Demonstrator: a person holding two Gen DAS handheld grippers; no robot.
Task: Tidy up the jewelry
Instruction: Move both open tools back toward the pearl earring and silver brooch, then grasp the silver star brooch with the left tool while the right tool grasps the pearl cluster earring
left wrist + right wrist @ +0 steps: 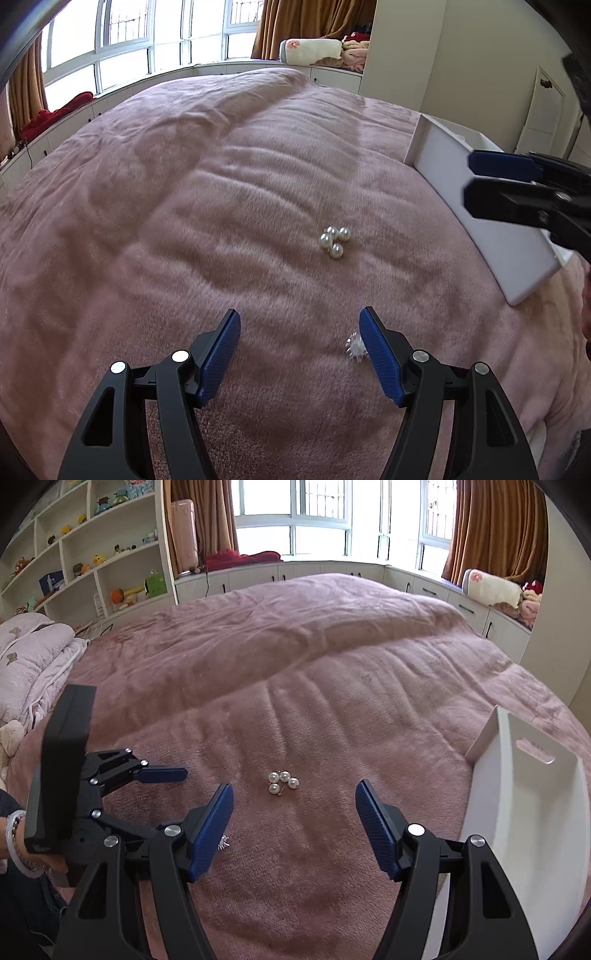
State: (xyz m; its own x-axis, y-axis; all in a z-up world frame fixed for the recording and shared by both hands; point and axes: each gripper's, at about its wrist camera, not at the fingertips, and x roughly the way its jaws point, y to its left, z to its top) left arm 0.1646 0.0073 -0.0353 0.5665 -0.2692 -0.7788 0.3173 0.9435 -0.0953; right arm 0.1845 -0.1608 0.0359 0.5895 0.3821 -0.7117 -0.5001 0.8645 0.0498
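Pink plush bedspread (184,206) is carrying it all, white organizer tray (524,812) sitting at the right edge. Left claw (300,332) and right claw (294,805) are both hovering wide, empty. Pearl earrings (282,782) are lying mid-bed, sparkly brooch (355,346) nearer. Pickup's looking next: closing gently.
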